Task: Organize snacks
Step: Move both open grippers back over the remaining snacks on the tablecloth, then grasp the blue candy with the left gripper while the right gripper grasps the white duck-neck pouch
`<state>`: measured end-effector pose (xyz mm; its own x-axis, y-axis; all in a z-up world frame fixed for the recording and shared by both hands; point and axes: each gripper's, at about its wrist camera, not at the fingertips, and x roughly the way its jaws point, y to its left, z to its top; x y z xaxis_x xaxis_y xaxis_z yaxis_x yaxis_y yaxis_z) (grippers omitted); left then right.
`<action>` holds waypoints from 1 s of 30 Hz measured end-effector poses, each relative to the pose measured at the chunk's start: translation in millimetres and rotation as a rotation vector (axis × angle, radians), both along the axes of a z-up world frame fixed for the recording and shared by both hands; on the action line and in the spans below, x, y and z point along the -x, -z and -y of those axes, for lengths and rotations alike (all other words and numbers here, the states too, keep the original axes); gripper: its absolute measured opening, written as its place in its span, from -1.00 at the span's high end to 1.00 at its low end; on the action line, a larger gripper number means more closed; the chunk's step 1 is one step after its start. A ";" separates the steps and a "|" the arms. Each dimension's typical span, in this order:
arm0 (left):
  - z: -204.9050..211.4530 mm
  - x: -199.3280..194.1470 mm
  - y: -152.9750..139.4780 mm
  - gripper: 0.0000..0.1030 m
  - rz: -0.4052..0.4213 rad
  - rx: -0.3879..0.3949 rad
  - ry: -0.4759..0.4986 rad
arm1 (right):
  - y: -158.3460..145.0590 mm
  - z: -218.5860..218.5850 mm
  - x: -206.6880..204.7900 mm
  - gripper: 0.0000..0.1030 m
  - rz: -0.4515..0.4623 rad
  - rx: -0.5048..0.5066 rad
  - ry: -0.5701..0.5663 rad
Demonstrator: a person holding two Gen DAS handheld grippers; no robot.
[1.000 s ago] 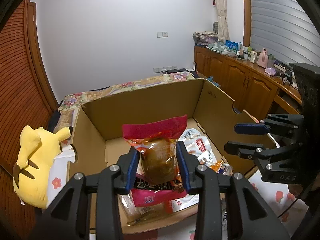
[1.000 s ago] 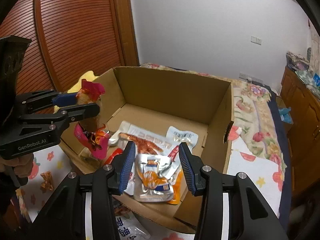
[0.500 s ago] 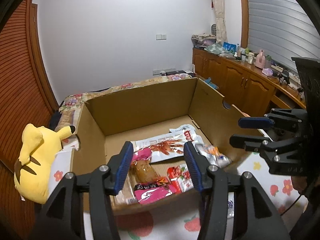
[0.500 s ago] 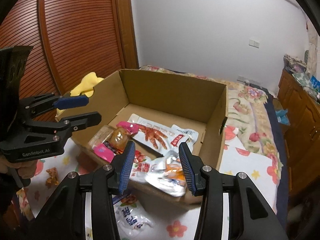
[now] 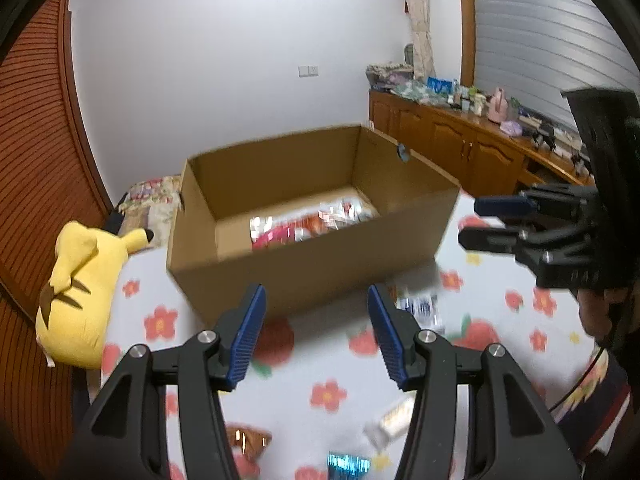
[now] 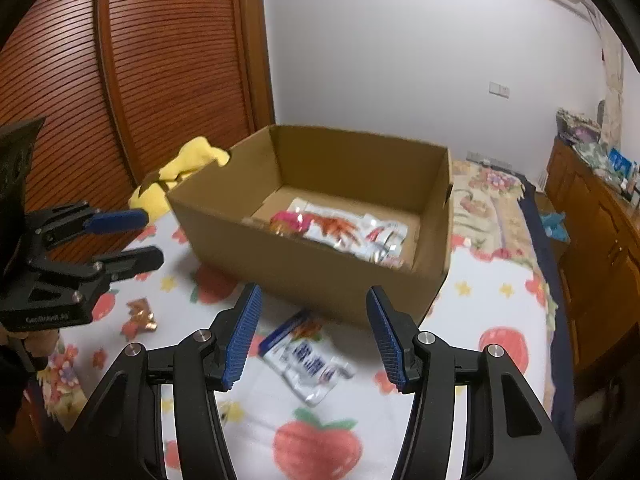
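An open cardboard box (image 5: 312, 268) (image 6: 312, 276) stands on the flowered bedspread with several snack packets (image 5: 312, 224) (image 6: 340, 232) on its floor, a pink-red pouch among them. My left gripper (image 5: 316, 296) (image 6: 140, 236) hovers open before the box's near wall, with nothing between its blue pads. My right gripper (image 6: 314, 296) (image 5: 480, 220) is beside it, its jaws opening and empty. A white and blue packet (image 6: 308, 360) (image 5: 420, 308) lies on the bedspread just below the right gripper. A small brown wrapped snack (image 6: 140, 314) (image 5: 248, 440) lies nearer the left gripper.
A yellow plush toy (image 5: 80, 280) (image 6: 180, 176) lies left of the box by the slatted wooden door. More small packets (image 5: 392, 424) lie on the bedspread near me. Wooden cabinets (image 5: 460, 148) with clutter run along the right wall.
The left gripper let the pink-red pouch drop into the box, and the right let go of its silver pouch there. Both pulled back from over the box to in front of it.
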<state>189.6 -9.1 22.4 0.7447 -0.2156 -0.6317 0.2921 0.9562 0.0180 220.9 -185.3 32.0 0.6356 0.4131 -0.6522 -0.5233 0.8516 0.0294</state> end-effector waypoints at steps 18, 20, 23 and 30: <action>-13.0 71.7 84.7 0.20 -0.145 -0.003 0.032 | 46.6 -0.7 37.2 -0.26 -0.067 0.019 0.025; -14.8 74.4 91.9 0.20 -0.160 0.002 0.033 | 50.7 -1.7 35.6 -0.26 -0.075 0.023 0.029; -16.9 78.0 102.1 0.20 -0.180 0.018 0.032 | 56.2 -4.5 33.7 -0.27 -0.077 0.037 0.030; -20.6 87.2 116.5 0.21 -0.199 0.044 0.034 | 65.3 -10.5 28.7 -0.27 -0.092 0.046 0.029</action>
<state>102.5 11.4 -94.0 0.5980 -0.2690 -0.7550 0.3173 0.9445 -0.0852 192.3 -174.9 -33.3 0.5835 0.3635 -0.7262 -0.4954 0.8679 0.0363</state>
